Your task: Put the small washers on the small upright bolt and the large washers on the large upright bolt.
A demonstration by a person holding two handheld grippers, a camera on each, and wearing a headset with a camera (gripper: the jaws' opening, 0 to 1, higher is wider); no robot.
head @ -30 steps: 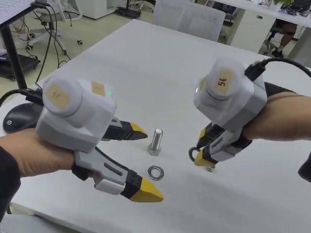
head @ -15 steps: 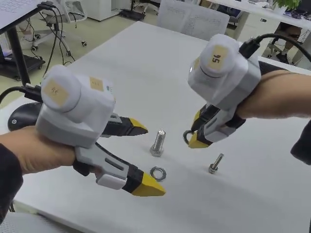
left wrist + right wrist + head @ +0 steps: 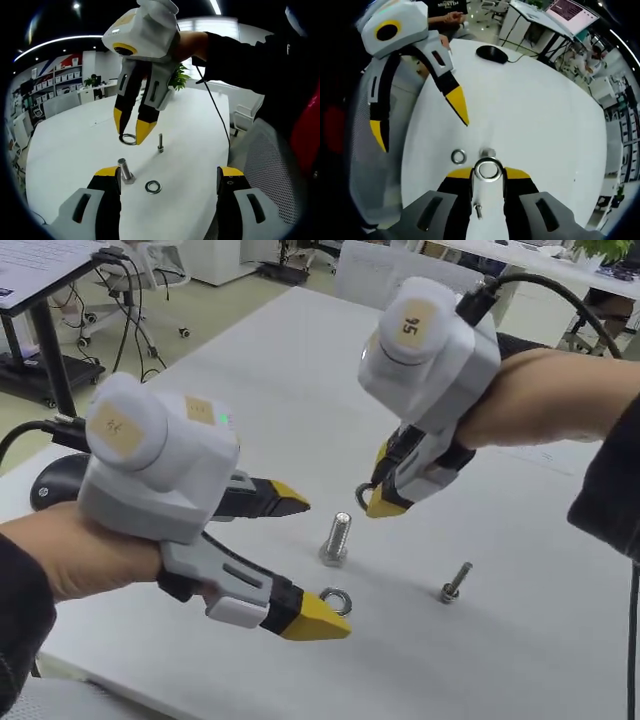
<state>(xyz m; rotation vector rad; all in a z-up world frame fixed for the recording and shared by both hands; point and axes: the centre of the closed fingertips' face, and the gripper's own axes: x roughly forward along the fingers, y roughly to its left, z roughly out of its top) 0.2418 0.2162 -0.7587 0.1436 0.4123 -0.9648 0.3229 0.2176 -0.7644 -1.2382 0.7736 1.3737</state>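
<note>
Lower left of the head view: left tool [image 3: 312, 563] spread wide and empty over the white desk [image 3: 300, 370], with a loose washer [image 3: 336, 600] lying flat by its lower tip. Centre: large bolt [image 3: 336, 540] standing upright, and just above-right of it the right tool [image 3: 375, 502] pinched on a large washer [image 3: 361, 497]. Lower right: small bolt [image 3: 455, 583] standing on the desk.

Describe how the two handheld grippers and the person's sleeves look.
Both the left gripper and right gripper have rounded pale grey housings, with black fingers tipped yellow. Each housing carries tan stickers; the right one's round sticker bears handwritten digits. A black cable leaves each housing, and a small green light glows on the left. The person wears dark sleeves.
</note>
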